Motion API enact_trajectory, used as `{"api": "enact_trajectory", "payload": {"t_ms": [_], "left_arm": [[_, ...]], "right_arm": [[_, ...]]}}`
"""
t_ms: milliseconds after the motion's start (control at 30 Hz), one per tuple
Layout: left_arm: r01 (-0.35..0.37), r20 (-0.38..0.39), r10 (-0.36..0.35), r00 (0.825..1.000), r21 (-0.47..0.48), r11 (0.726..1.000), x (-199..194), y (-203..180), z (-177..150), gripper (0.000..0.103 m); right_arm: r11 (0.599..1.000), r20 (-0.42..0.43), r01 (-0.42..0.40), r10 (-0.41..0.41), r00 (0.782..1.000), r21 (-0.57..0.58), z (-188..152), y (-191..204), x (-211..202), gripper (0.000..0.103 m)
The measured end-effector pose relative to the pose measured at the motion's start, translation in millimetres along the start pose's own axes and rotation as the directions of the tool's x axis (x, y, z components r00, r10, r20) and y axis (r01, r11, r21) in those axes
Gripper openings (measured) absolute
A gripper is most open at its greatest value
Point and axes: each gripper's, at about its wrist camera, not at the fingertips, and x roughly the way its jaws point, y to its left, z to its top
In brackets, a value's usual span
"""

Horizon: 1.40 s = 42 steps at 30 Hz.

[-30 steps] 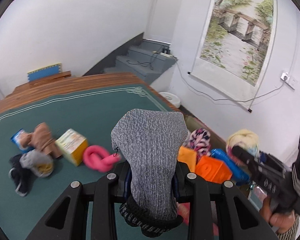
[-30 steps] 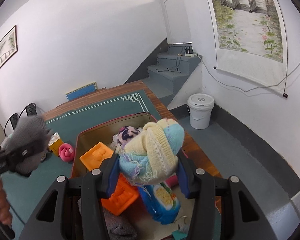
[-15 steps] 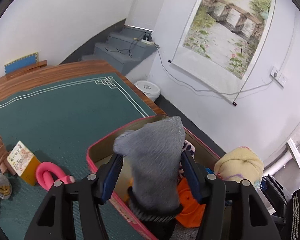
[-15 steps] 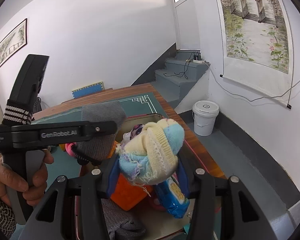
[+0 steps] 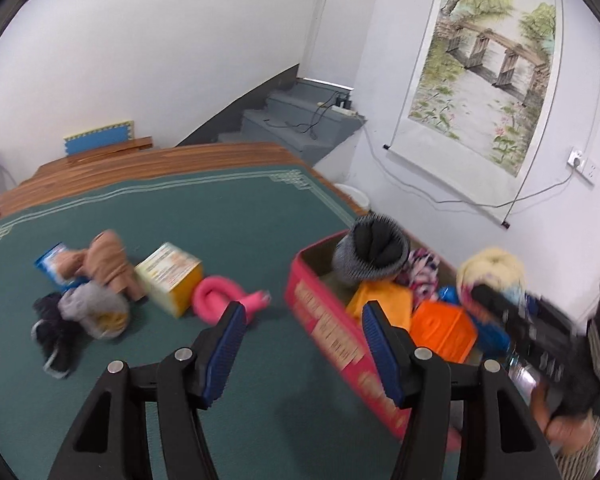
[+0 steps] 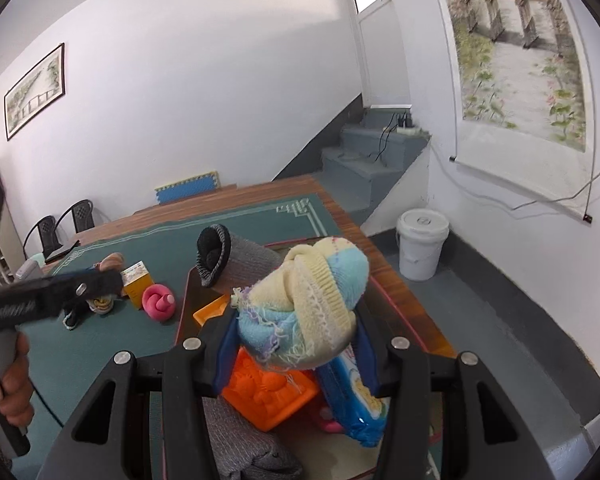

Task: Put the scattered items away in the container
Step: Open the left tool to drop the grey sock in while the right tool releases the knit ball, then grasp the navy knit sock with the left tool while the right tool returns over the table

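Note:
My left gripper (image 5: 303, 312) is open and empty, low over the green mat (image 5: 228, 216) just left of the red box (image 5: 324, 328). The grey sock (image 5: 370, 256) rests tilted on the box's far end, dark cuff facing up. My right gripper (image 6: 294, 320) is shut on a yellow and blue knit sock (image 6: 312, 304), held above the box (image 6: 182, 312). Orange blocks (image 5: 440, 330), a patterned sock (image 5: 420, 272) and a blue packet (image 6: 352, 400) lie inside. On the mat to the left are a pink ring toy (image 5: 220, 298), a yellow carton (image 5: 170, 278), a brown sock (image 5: 108, 260) and grey and dark socks (image 5: 92, 312).
The mat covers a wooden table whose right edge (image 6: 384, 264) runs just beyond the box. A white bucket (image 6: 422, 244) stands on the floor below it, with grey stairs (image 6: 364, 160) behind. A person's hand (image 6: 8, 384) holds the left gripper's handle.
The left gripper opened and let go of the grey sock, which now lies in the box. It then drew back to the left, over the mat. The right gripper kept still with its sock.

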Motion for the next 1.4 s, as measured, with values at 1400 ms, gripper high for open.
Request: {"api": "enact_trajectory", "payload": {"t_ms": [1400], "left_arm": [[-0.242,0.184,0.320,0.929,-0.351,0.904,-190.4,219.2,-123.0,0.088]], "right_arm": [[0.918,0.048,0.393,-0.395,0.918,0.048,53.3,146.8,32.6,0.083]]}}
